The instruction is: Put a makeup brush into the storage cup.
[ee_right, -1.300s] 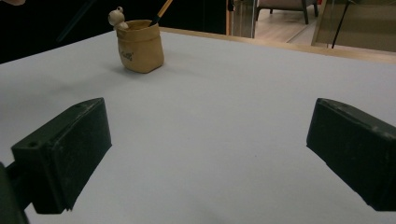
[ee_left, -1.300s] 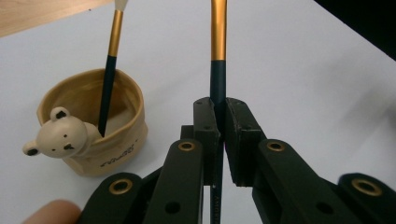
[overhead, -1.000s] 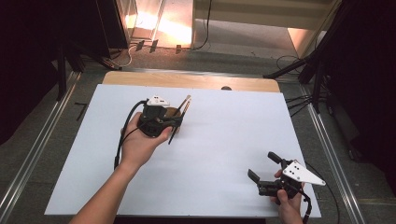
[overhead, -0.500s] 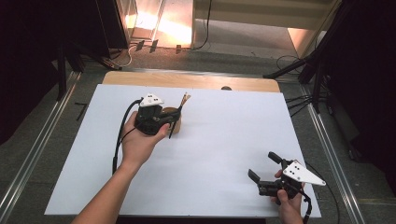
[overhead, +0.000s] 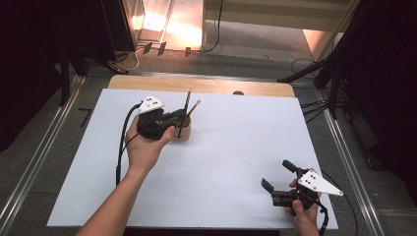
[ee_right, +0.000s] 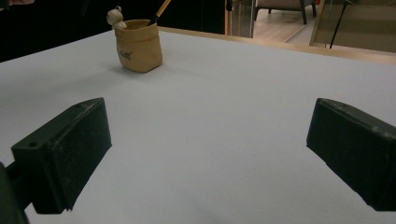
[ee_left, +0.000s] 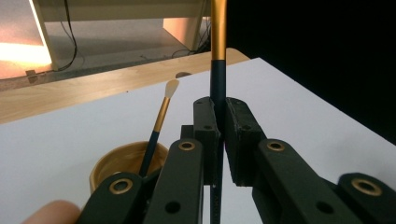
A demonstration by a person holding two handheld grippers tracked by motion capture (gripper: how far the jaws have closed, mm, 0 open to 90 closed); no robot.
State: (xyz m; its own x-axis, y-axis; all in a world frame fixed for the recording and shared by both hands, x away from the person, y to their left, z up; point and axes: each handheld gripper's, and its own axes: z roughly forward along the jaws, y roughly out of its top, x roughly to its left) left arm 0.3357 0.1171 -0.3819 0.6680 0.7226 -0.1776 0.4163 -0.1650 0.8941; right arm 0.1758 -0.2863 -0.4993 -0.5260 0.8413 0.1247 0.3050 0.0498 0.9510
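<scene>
— What's at the upper left of the white table (overhead: 231, 147)?

— The left gripper (overhead: 173, 119), in a hand, pinches a dark brush (overhead: 185, 110) standing upright beside a tan pot (overhead: 184, 132). A second brush (overhead: 192, 108) leans out of the pot.

— And lower right?

— The right gripper (overhead: 279, 176), jaws spread, nothing between them.

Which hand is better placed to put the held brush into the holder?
Left: the left gripper already clamps the brush beside the holder. The right gripper rests open, far away.
</scene>
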